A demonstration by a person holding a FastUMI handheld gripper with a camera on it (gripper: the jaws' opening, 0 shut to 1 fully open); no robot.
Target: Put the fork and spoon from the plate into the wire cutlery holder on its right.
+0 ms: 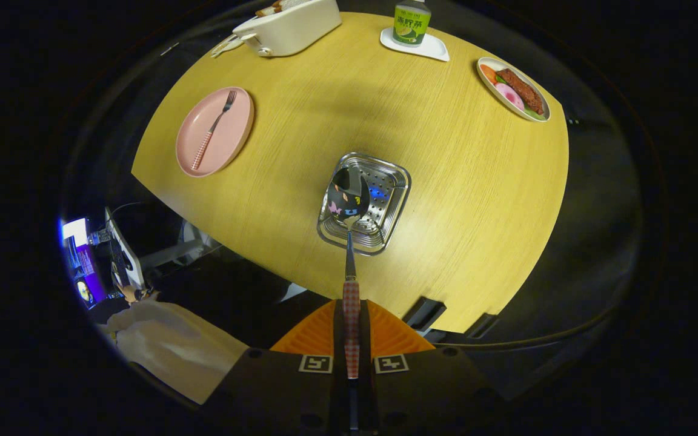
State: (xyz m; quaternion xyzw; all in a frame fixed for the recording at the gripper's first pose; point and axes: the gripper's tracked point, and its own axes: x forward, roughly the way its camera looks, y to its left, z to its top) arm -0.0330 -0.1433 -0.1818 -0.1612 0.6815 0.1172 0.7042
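steel holder (379, 206) under spoon (349, 200), gripper (351, 321) clamped on handle; fork (212, 128) on pink plate (237, 142).

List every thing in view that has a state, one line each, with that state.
gripper: shut on the spoon's handle.
spoon: held, bowl hanging above the holder.
wire cutlery holder: on the table, nothing in it.
fork: lying on the pink plate.
pink plate: holds the fork alone.
bottle: upright on a white tray.
oval dish: filled with food.
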